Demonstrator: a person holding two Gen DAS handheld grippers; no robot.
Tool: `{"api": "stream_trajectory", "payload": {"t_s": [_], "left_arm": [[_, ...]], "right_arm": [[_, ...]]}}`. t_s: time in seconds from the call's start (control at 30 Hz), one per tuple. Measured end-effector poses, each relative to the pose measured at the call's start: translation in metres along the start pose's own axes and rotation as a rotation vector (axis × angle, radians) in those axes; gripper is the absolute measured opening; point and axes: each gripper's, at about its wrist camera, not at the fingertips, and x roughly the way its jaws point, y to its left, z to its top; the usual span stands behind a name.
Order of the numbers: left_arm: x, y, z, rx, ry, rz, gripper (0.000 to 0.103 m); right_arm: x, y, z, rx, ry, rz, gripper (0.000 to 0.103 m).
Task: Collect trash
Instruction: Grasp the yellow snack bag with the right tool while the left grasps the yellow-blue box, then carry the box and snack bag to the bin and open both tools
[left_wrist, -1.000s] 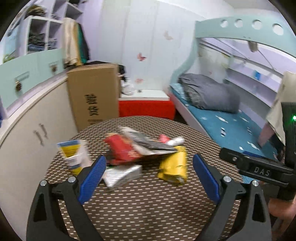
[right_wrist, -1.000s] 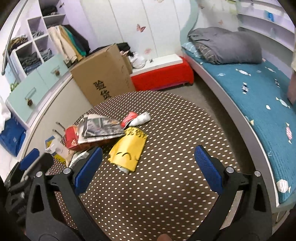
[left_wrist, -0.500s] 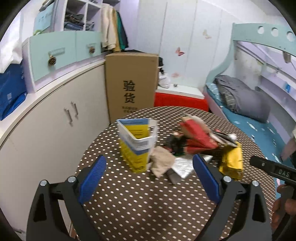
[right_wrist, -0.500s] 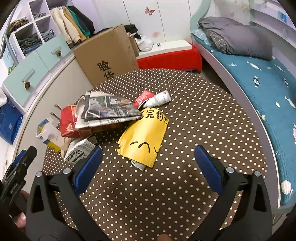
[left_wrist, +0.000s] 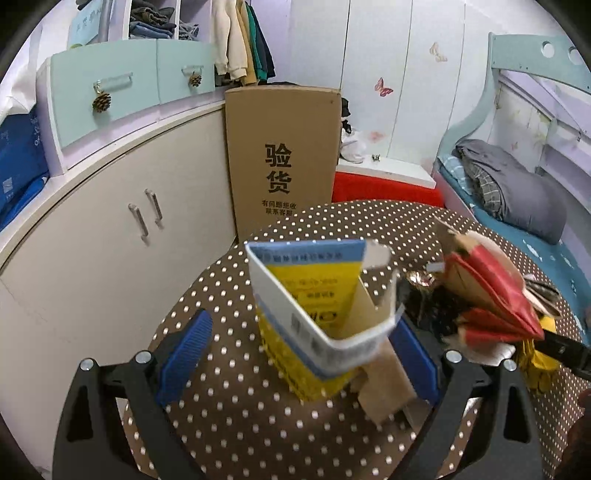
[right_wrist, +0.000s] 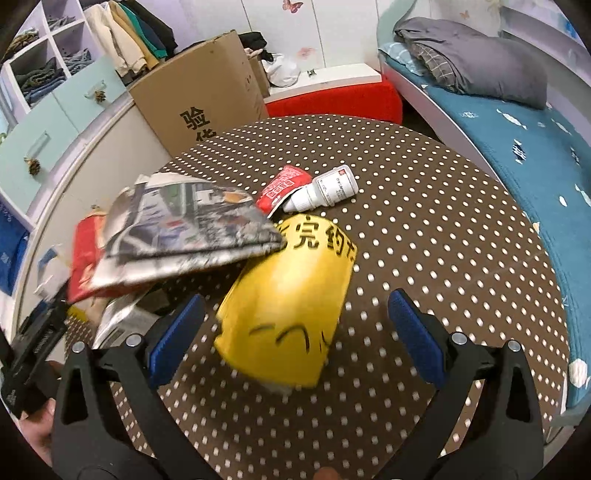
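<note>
Right wrist view: one yellow bag (right_wrist: 286, 306), one white bottle (right_wrist: 325, 188), one newspaper (right_wrist: 184, 229), both grippers (right_wrist: 293, 328) (left_wrist: 299, 350) spread wide, empty

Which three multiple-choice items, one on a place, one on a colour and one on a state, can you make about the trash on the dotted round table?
1. The open yellow and blue carton stands
A. between the left gripper's fingers
B. on the bed
C. on the red bench

2. The flat plastic mailer bag before the right gripper is
A. green
B. yellow
C. white

3. The small white plastic bottle
A. stands upright
B. hangs
C. lies on its side

Answers: 1 A, blue pads flank it; 2 B, yellow with black print; 3 C, it rests lengthwise on the cloth.
</note>
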Motion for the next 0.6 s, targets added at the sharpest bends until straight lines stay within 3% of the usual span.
{"api": "stream_trajectory", "payload": {"t_s": [0.07, 0.1, 0.13, 0.23, 0.6], "left_arm": [[0.003, 0.001, 0.002, 0.008, 0.01, -0.035, 0.065], [0.004, 0.001, 0.002, 0.008, 0.019, -0.04, 0.058], [0.003, 0.0, 0.002, 0.01, 0.018, -0.043, 0.056], [-0.001, 0.003, -0.002, 0.016, 0.017, -0.045, 0.055], [-0.054, 0.007, -0.029, 0.015, -0.017, -0.039, 0.054]], "right_arm": [[0.005, 0.002, 0.0, -0.008, 0.008, 0.016, 0.087], [0.005, 0.002, -0.002, -0.009, 0.005, 0.015, 0.069], [0.001, 0.002, -0.003, -0.013, -0.008, 0.018, 0.064], [-0.008, -0.003, -0.009, -0.016, -0.009, 0.031, 0.05], [-0.057, -0.046, -0.04, 0.03, -0.047, 0.076, 0.043]]}}
